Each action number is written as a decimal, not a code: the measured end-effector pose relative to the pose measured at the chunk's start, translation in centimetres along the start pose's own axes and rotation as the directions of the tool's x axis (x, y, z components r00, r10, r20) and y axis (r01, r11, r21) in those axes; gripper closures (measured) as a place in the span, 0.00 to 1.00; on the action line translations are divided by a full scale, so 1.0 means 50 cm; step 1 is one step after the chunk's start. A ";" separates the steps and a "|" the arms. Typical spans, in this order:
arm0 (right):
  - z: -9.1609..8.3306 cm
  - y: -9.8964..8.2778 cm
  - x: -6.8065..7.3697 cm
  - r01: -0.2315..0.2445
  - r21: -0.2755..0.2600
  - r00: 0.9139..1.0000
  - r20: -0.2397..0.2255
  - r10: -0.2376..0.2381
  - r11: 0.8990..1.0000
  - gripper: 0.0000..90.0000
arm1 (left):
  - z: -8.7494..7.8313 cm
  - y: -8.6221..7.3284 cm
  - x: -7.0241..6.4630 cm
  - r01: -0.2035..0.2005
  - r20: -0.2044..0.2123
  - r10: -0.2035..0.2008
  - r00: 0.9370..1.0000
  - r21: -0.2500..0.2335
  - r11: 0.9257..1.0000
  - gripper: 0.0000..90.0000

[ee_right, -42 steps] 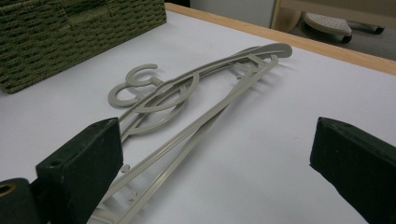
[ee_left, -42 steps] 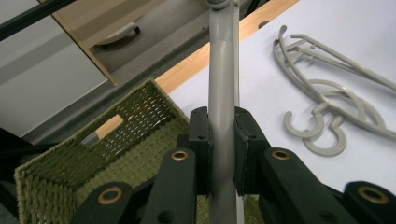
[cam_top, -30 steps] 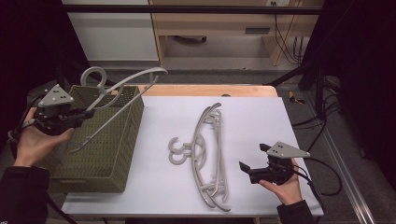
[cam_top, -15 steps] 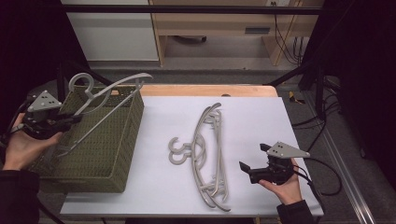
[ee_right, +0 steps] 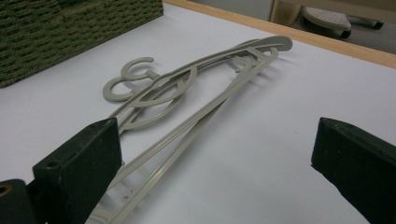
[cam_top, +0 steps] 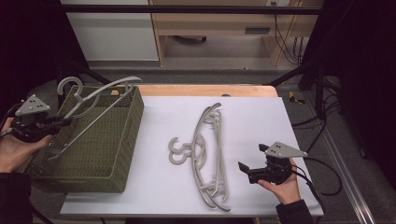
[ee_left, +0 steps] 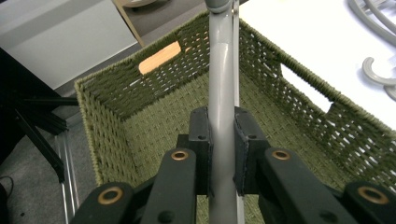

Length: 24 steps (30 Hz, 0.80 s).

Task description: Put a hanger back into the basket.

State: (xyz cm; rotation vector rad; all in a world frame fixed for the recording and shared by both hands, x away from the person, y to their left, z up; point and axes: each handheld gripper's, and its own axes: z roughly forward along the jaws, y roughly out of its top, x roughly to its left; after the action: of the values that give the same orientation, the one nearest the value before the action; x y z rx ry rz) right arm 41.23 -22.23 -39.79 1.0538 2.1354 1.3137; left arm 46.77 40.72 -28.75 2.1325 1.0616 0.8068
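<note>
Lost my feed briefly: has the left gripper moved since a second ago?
Yes. The left gripper, shut on a hanger, has drifted left, off the basket's corner to outside its left wall.

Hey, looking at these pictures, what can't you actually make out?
- How many grey plastic hangers are stacked on the white table: in the high view they overlap.
- The held grey hanger: its hook is cut off by the top edge of the left gripper view.
- The green woven basket floor: high view too dark.
</note>
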 end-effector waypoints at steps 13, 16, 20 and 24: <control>0.002 -0.001 0.000 0.002 0.005 1.000 0.001 -0.002 1.000 0.02 | 0.002 -0.035 0.021 0.017 -0.010 -0.017 1.000 0.024 1.000 0.88; 0.003 -0.001 0.000 0.005 0.010 1.000 -0.002 -0.005 1.000 0.02 | 0.009 -0.041 0.024 0.014 -0.023 -0.013 1.000 0.044 0.999 0.88; 0.004 -0.002 -0.001 0.007 0.010 1.000 0.000 -0.007 1.000 0.02 | 0.021 -0.049 0.024 0.009 -0.025 -0.007 1.000 0.065 0.998 0.88; 0.004 -0.002 0.000 0.005 0.010 1.000 -0.002 -0.005 1.000 0.02 | 0.034 -0.059 0.022 0.017 -0.026 -0.015 1.000 0.070 0.997 0.88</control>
State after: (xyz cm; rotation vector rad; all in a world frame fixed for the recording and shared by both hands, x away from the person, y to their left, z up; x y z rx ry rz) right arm 41.33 -22.15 -39.95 1.0505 2.1468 1.3031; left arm 47.23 42.65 -31.75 2.1749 1.1337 0.8017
